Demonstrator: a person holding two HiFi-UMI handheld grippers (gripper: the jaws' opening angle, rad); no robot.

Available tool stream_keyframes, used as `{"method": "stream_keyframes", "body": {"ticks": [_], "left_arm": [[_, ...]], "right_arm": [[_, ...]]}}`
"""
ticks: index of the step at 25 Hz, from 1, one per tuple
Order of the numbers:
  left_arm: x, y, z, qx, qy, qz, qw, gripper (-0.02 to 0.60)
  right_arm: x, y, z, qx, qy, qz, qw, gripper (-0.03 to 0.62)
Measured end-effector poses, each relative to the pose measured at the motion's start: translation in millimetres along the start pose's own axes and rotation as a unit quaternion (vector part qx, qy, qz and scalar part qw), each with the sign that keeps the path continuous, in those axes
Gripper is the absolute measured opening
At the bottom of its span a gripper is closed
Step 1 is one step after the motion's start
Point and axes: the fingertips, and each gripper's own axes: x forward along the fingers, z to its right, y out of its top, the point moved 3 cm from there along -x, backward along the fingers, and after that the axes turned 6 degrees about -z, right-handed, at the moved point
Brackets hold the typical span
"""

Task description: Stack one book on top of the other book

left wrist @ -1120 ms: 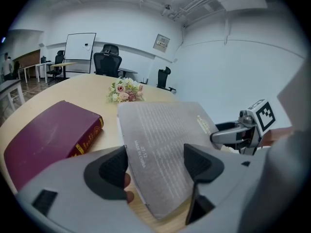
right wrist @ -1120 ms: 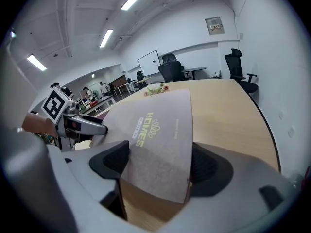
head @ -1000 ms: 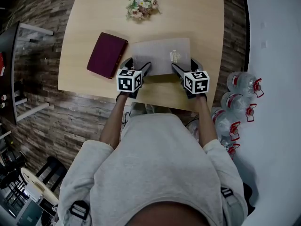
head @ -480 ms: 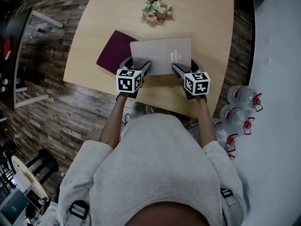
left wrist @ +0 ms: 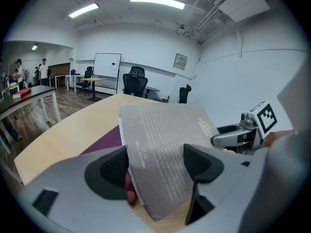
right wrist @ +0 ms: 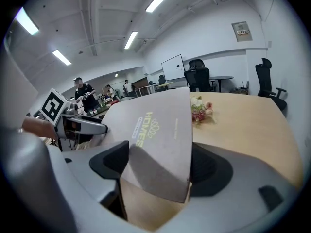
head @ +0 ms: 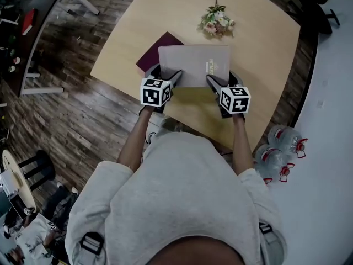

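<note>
I hold a grey book (head: 194, 64) level above the table, gripped at its two near corners. My left gripper (head: 165, 76) is shut on the left corner and my right gripper (head: 219, 81) on the right one. In the left gripper view the grey book (left wrist: 165, 149) sits between the jaws, with the maroon book (left wrist: 99, 142) under its left side. The maroon book (head: 156, 51) lies flat on the table, with its right part hidden by the grey one. The right gripper view shows the grey cover (right wrist: 153, 140) clamped between the jaws.
A small bunch of flowers (head: 217, 22) lies on the wooden table (head: 259, 48) beyond the books. Water bottles (head: 278, 148) stand on the floor to the right of the table. There are office chairs and people far off in the room.
Both grippers have carried the grey book up and to the left. It lay beside the maroon book a second ago and now overlaps it.
</note>
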Motion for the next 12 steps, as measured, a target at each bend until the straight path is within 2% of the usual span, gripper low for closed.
{"method": "stream_keyframes", "body": {"ticks": [12], "left_arm": [[-52,1,-74,-0.051,0.073,0.033,0.9955,0.362]], "right_arm": [[57,46,-67,-0.056,0.067,-0.007,0.996,0.383]]}}
